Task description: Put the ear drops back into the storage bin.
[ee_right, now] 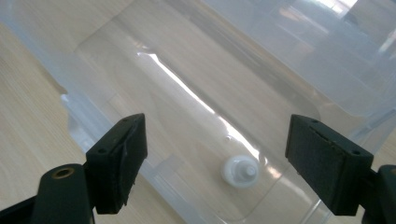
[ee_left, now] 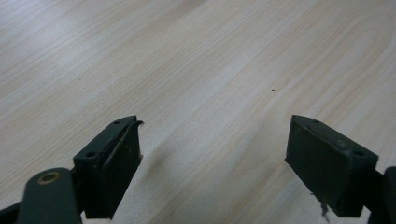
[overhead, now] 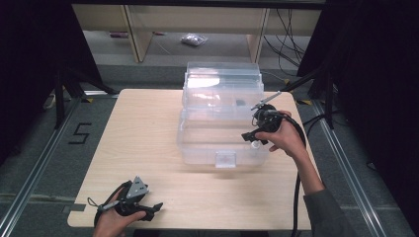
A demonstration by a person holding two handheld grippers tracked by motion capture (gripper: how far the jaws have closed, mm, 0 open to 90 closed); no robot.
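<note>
A clear plastic box (overhead: 207,150) stands in the middle of the wooden table (overhead: 143,133), its lid (overhead: 222,74) raised at the back. My right gripper (overhead: 252,137) hovers over the box's right front corner, jaws open and empty. In the right gripper view the open gripper (ee_right: 217,121) looks down into the box (ee_right: 187,70) at a small white knob-like piece (ee_right: 239,171) lying on its floor. My left gripper (overhead: 154,210) rests near the table's front left edge. Seen in its own view, the left gripper (ee_left: 215,123) is open over bare wood (ee_left: 196,56).
A small dark object (overhead: 240,102) shows through the box's far part. A white latch (overhead: 226,159) sits on the box's front wall. Black frame legs (overhead: 62,94) stand off the table's left, and cables (overhead: 289,39) lie on the floor behind.
</note>
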